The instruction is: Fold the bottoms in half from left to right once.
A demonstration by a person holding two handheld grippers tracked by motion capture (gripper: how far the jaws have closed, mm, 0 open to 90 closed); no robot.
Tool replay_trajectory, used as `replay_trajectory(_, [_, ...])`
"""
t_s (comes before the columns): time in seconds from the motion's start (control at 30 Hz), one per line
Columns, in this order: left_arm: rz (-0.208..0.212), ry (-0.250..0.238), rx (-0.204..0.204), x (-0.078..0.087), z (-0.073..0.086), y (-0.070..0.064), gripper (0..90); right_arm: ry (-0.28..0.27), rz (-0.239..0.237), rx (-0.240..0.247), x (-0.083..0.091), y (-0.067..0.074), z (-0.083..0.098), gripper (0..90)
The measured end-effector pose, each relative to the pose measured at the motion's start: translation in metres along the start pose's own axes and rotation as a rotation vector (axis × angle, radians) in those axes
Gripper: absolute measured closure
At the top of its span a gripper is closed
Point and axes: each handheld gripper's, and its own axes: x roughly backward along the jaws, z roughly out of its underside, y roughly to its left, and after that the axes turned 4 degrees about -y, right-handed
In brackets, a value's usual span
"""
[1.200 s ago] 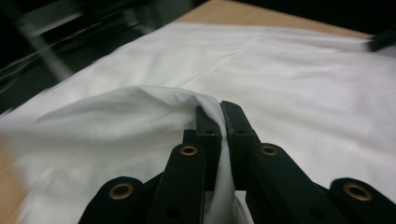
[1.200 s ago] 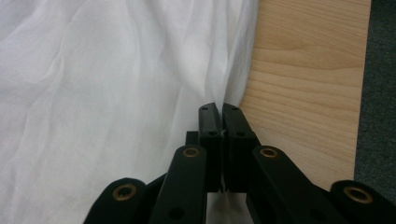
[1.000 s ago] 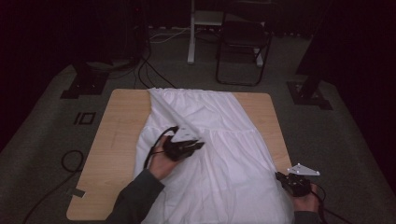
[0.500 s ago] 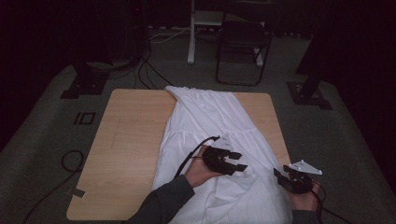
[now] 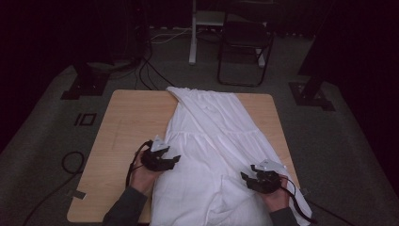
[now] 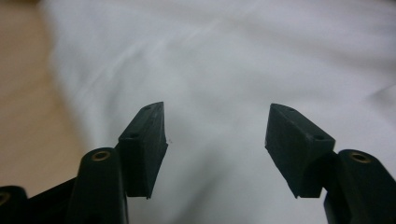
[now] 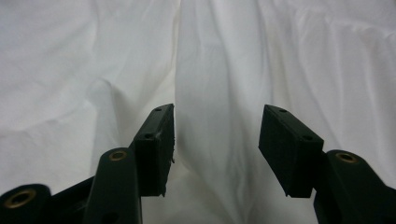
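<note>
Both claws have just been opening: left claw [image 5: 175, 159] and right claw [image 5: 245, 177] gape wide, empty, over the white garment [image 5: 211, 136] on the surface [image 5: 122, 127].

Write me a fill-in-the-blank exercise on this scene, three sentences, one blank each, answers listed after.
1. The garment spread over the wooden table is ____ in colour.
2. The jaws of the left gripper stand ____, with nothing pinched between them.
3. In the high view, the right gripper sits over the garment near the table's ____ edge.

Missing words: white; open; right
</note>
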Motion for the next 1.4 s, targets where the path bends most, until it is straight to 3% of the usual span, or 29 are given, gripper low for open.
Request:
replay_trajectory(0.07, [-0.015,0.019,0.025,-0.001,0.009,0.007,37.9,0.017,-0.001,0.009,-0.004,0.001,0.001,50.0])
replay_trajectory(0.1, [-0.044,0.069,0.054,-0.006,0.022,0.017,36.8,0.018,-0.01,0.009,-0.004,0.0,0.0,55.0])
replay_trajectory(0.13, [-0.045,0.08,0.074,-0.008,0.026,0.02,36.3,0.02,-0.024,0.006,-0.004,-0.001,0.0,62.0])
replay_trajectory(0.2, [0.003,0.09,0.109,-0.013,0.029,0.022,36.0,0.025,-0.038,0.017,-0.003,-0.002,-0.001,77.6])
replay_trajectory(0.27, [0.021,0.095,0.105,-0.017,0.028,0.02,39.3,0.025,-0.032,0.027,-0.002,-0.002,-0.001,87.4])
replay_trajectory(0.3, [0.089,0.081,0.073,-0.023,0.028,0.017,51.2,0.015,-0.026,0.03,-0.001,-0.003,-0.002,88.5])
replay_trajectory(0.37, [0.099,0.048,0.07,-0.02,0.025,0.014,83.5,-0.014,-0.003,0.037,0.007,-0.005,-0.006,88.9])
replay_trajectory(0.4, [0.099,0.048,0.07,-0.02,0.025,0.014,87.0,-0.014,-0.003,0.037,0.007,-0.005,-0.006,88.9])
replay_trajectory(0.43, [0.131,-0.026,0.08,-0.01,0.02,0.01,87.0,-0.033,0.008,0.042,0.012,-0.006,-0.008,89.1])
replay_trajectory(0.47, [0.131,-0.026,0.08,-0.01,0.02,0.01,87.4,-0.033,0.008,0.042,0.012,-0.006,-0.008,89.1])
replay_trajectory(0.5, [0.216,-0.18,0.05,0.015,0.007,0.001,87.4,-0.077,0.035,0.044,0.023,-0.011,-0.012,89.2])
replay_trajectory(0.53, [0.202,-0.194,0.029,0.024,-0.001,-0.004,87.4,-0.166,0.097,0.016,0.05,-0.026,-0.02,89.4])
replay_trajectory(0.6, [0.126,-0.151,-0.003,0.029,-0.014,-0.01,86.1,-0.254,0.142,-0.059,0.075,-0.048,-0.023,89.4])
replay_trajectory(0.63, [0.088,-0.126,-0.028,0.027,-0.016,-0.013,84.5,-0.268,0.182,-0.081,0.082,-0.058,-0.022,89.4])
replay_trajectory(0.67, [0.088,-0.126,-0.028,0.027,-0.016,-0.013,79.9,-0.268,0.182,-0.081,0.082,-0.058,-0.022,89.4])
replay_trajectory(0.7, [0.074,-0.08,-0.028,0.011,-0.013,-0.022,63.3,-0.184,0.293,-0.103,0.078,-0.081,-0.005,89.1])
replay_trajectory(0.73, [0.081,-0.067,-0.029,0.004,-0.01,-0.026,59.0,-0.153,0.299,-0.127,0.073,-0.086,0.003,89.0])
replay_trajectory(0.83, [0.065,0.004,-0.049,-0.023,-0.001,-0.04,45.6,-0.032,0.253,-0.206,0.044,-0.101,0.038,88.4])
replay_trajectory(0.9, [0.034,0.079,-0.098,-0.044,0.006,-0.047,45.8,0.039,0.204,-0.219,0.027,-0.106,0.053,87.6])
replay_trajectory(0.93, [0.011,0.097,-0.121,-0.05,0.008,-0.049,52.1,0.058,0.201,-0.214,0.022,-0.108,0.056,87.6])
replay_trajectory(0.97, [0.006,0.075,-0.134,-0.052,0.009,-0.048,59.3,0.062,0.201,-0.213,0.021,-0.108,0.056,87.6])
replay_trajectory(1.0, [-0.006,0.079,-0.14,-0.054,0.007,-0.046,73.7,0.063,0.202,-0.208,0.02,-0.109,0.054,87.7])
replay_trajectory(1.07, [-0.089,0.097,-0.166,-0.056,0.003,-0.04,86.5,0.075,0.208,-0.193,0.016,-0.107,0.051,88.0])
replay_trajectory(1.1, [-0.122,0.099,-0.179,-0.058,0.002,-0.035,86.9,0.075,0.205,-0.188,0.014,-0.106,0.05,88.0])
replay_trajectory(1.2, [-0.185,0.113,-0.137,-0.063,-0.006,-0.007,87.8,0.085,0.2,-0.163,0.006,-0.103,0.042,88.0])
replay_trajectory(1.23, [-0.185,0.113,-0.137,-0.063,-0.006,-0.007,88.0,0.085,0.2,-0.163,0.006,-0.103,0.042,88.0])
replay_trajectory(1.27, [-0.23,0.121,-0.102,-0.068,-0.013,0.014,88.1,0.082,0.171,-0.156,-0.002,-0.103,0.036,87.9])
replay_trajectory(1.3, [-0.274,0.131,-0.088,-0.072,-0.018,0.026,88.3,0.076,0.16,-0.155,-0.006,-0.103,0.034,87.9])
replay_trajectory(1.4, [-0.329,0.151,-0.06,-0.084,-0.032,0.052,88.3,0.068,0.147,-0.15,-0.023,-0.104,0.021,87.9])
